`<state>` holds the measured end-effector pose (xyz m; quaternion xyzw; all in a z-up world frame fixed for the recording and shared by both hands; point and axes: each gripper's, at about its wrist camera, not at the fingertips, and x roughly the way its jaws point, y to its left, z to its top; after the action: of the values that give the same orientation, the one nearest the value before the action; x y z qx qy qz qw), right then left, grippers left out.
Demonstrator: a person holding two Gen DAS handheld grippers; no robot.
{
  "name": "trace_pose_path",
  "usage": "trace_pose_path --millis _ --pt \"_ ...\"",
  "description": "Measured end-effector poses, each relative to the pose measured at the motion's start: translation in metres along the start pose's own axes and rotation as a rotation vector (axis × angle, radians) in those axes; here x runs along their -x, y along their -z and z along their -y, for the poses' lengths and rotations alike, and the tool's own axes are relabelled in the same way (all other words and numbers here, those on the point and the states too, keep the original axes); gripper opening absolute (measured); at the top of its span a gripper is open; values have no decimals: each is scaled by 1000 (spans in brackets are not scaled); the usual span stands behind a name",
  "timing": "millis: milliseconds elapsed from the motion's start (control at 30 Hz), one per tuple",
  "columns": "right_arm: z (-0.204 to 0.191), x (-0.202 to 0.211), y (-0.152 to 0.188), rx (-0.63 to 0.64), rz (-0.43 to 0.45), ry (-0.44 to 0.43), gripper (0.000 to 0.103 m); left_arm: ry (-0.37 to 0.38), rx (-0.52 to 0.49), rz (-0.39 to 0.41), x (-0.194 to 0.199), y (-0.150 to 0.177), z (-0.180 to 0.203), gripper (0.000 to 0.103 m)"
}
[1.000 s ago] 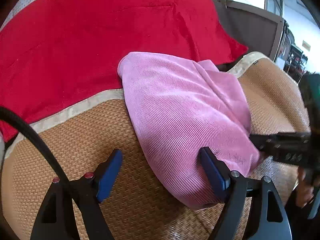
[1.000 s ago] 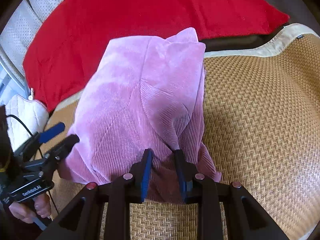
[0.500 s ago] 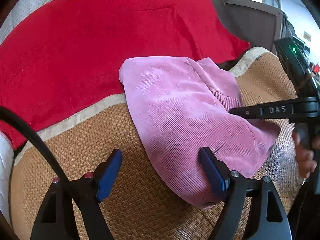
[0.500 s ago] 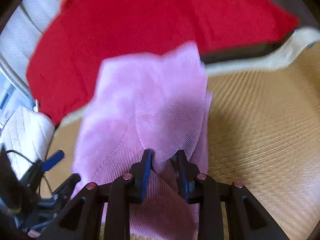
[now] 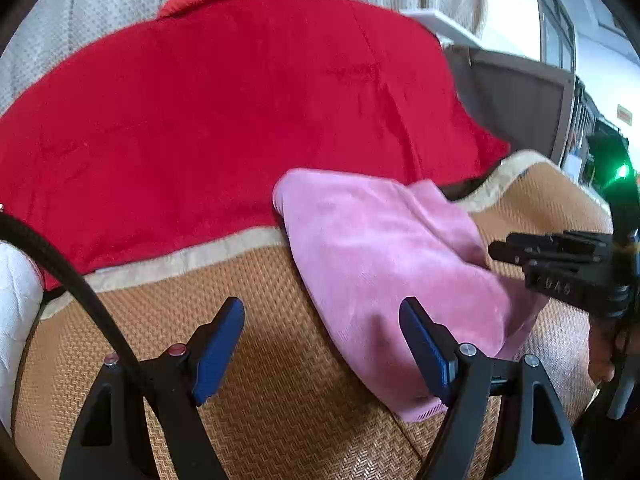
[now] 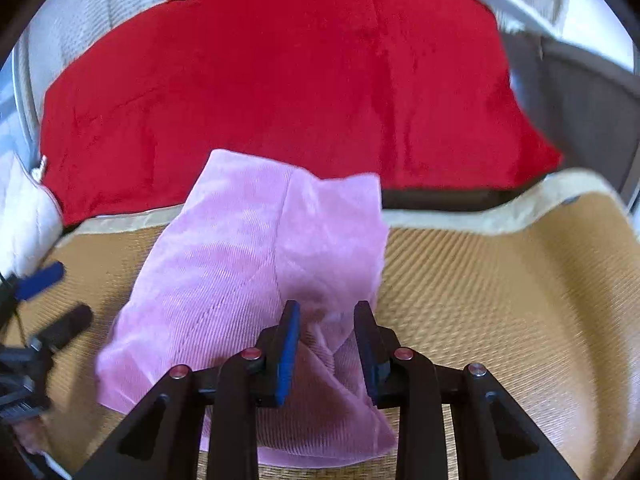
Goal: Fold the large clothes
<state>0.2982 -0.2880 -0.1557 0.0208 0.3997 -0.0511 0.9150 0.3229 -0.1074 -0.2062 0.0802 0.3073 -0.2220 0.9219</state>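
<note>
A folded pink corduroy garment [image 6: 248, 280] lies on the woven straw mat [image 6: 500, 300] in front of me, its far edge against a large red blanket [image 6: 280, 72] spread behind the mat. No container shows in either view. My right gripper [image 6: 326, 316] hangs just over the near end of the garment with its blue-padded jaws only narrowly apart; a fold of pink cloth sits in the gap between them, and I cannot tell whether the pads press on it. My left gripper [image 5: 322, 320] is spread wide above bare mat, holding nothing, its right-hand finger overlapping the garment's near edge. The left camera alone shows a thick black cable [image 5: 72, 280] curving across its lower left, my right gripper's black body reaching in from the right with a hand [image 5: 600, 352] beneath it, and a green light beyond. The right camera alone shows a raised seam down the garment and a white quilted cushion [image 6: 24, 220] at far left.
</note>
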Motion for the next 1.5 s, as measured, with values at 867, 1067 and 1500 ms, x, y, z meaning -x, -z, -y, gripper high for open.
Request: trace_pose_path --millis 867,1067,1500 --pt "11 6 -6 19 148 170 32 -46 33 69 7 -9 0 81" --pt "9 7 -6 26 157 178 32 -44 26 76 7 -10 4 81" --pt "22 -26 -1 -59 -55 -60 32 -93 -29 -167 -49 13 18 82"
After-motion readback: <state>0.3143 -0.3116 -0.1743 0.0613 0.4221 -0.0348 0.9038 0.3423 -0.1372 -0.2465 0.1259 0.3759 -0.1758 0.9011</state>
